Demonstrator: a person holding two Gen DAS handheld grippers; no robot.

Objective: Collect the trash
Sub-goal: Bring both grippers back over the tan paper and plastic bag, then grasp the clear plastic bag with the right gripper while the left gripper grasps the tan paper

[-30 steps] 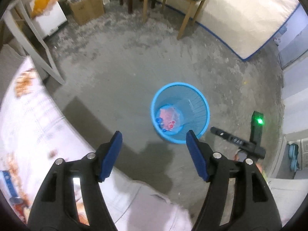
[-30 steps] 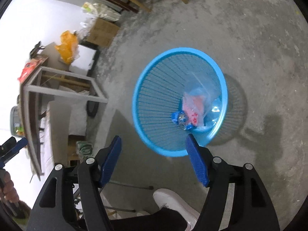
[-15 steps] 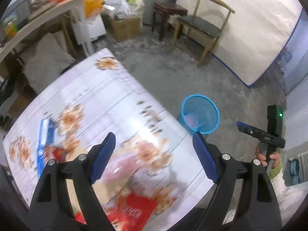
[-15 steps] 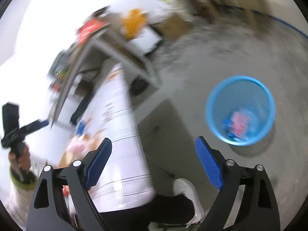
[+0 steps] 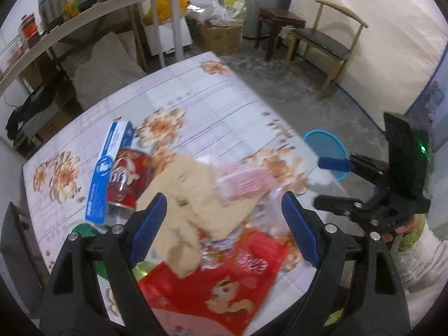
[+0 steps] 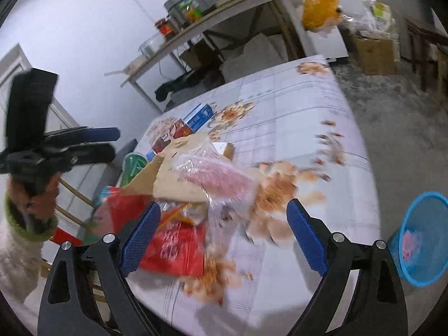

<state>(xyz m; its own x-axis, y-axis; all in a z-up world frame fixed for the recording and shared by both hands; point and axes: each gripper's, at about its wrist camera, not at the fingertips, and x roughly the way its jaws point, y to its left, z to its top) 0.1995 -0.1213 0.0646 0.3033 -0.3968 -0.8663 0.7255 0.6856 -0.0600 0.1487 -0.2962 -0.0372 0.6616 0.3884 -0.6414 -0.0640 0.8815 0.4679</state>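
Note:
A pile of trash lies on the flowered tablecloth: torn brown cardboard, a pink-striped clear bag, a red snack bag, a red can and a blue box. My left gripper is open and empty above the cardboard. My right gripper is open and empty over the red snack bag and the pink bag. The blue bin stands on the floor to the right of the table, with trash inside.
A wooden chair and a stool stand by the far wall. A cardboard box sits on the floor. A long shelf table with jars and a cooker stands behind the table. The floor is bare concrete.
Both grippers have swung up from over the blue bin to the table. They now hover over the trash pile, both still open.

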